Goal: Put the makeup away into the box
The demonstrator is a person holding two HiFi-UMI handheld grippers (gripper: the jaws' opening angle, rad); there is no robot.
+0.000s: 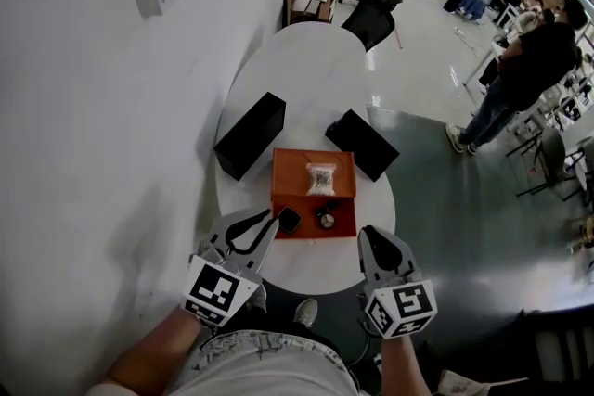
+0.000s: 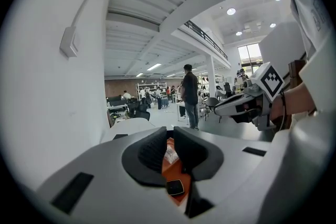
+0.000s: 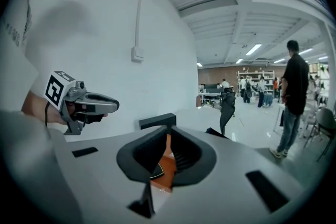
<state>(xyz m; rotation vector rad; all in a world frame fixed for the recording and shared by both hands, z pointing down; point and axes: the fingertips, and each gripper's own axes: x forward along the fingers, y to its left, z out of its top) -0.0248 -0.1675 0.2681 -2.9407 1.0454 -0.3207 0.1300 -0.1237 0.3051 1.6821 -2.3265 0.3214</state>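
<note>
An orange box [image 1: 295, 173] lies open in the middle of the white table [image 1: 306, 60]. A clear bag of small dark items [image 1: 322, 178] rests in its far half. On its darker near half lie a square black compact [image 1: 289, 219] and a round black item [image 1: 326, 218]. My left gripper [image 1: 272, 217] hovers at the box's near left corner, just left of the compact, jaws together and empty. In the left gripper view the compact [image 2: 175, 187] shows below the jaws. My right gripper [image 1: 370, 235] hangs off the box's near right corner, also shut and empty.
Two long black boxes [image 1: 251, 134] [image 1: 362, 144] lie at angles behind the orange box. A white wall [image 1: 93, 107] runs along the left. An office chair [image 1: 371, 14] stands at the table's far end, and people [image 1: 529, 60] stand on the floor to the right.
</note>
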